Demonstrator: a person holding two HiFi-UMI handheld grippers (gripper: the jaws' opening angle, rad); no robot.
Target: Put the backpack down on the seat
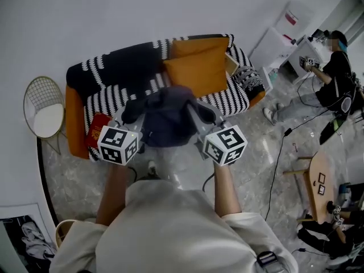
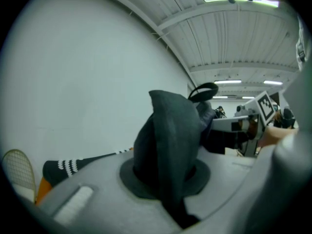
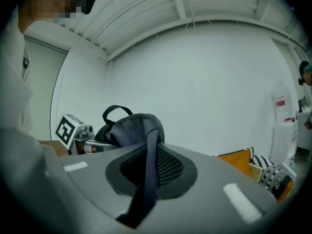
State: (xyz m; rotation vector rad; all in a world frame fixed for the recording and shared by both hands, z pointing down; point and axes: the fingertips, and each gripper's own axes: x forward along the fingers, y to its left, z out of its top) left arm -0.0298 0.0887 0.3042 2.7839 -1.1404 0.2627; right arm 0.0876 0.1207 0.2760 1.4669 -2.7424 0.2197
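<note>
The backpack (image 1: 169,117) hung above the floor, short of the sofa (image 1: 108,98), the fingers of the left gripper (image 1: 131,123) and right gripper (image 1: 202,121) clenched on it. Setting it on the seat was not yet done.

The right tool (image 3: 148,174) is pinching a dark strap (image 3: 152,147) of the grey-blue backpack (image 3: 127,128), its jaws closing tight on it. The backpack's carry loop (image 3: 116,110) is standing up, the left tool (image 3: 95,143) is showing beyond, and an orange cushion (image 3: 237,161) is lying on a striped sofa (image 3: 273,175) lower right
</note>
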